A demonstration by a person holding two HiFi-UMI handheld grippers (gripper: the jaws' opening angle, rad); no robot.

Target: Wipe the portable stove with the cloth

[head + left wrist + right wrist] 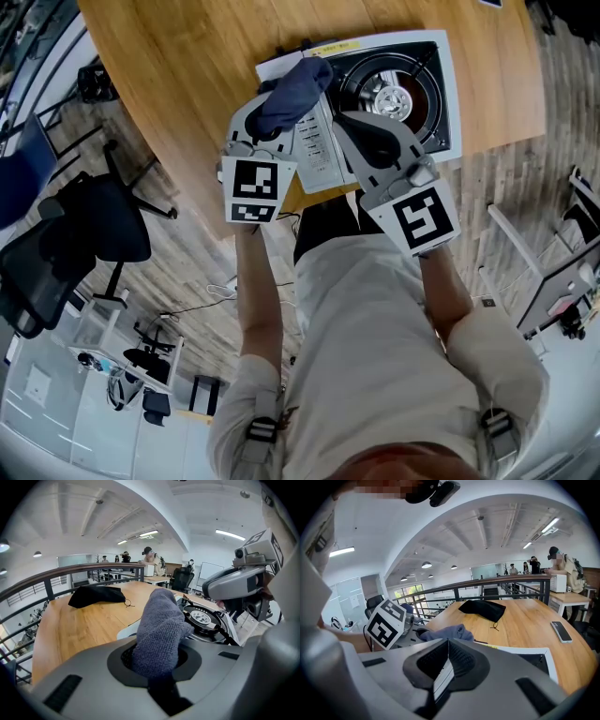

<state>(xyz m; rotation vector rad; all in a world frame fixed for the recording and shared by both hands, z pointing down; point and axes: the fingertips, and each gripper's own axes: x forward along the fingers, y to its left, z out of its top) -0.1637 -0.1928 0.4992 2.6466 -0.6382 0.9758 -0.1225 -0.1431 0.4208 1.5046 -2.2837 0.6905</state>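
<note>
The white portable stove [446, 94] with a black burner well [394, 94] sits at the near edge of the wooden table [187, 66]. My left gripper [279, 111] is shut on a grey-blue cloth [292, 89], which bunches up between the jaws over the stove's left end. In the left gripper view the cloth [159, 630] stands up out of the jaws, with the burner [202, 618] just beyond it. My right gripper [367, 139] hangs shut and empty over the stove's front panel, beside the cloth [443, 633]. The stove's white rim [525, 651] shows past it.
A black pouch [96, 595] lies further back on the table, and a phone [561, 631] rests at its far side. The table's edge runs right below the stove. Black office chairs [89, 234] stand on the floor to the left. People stand at a distant desk.
</note>
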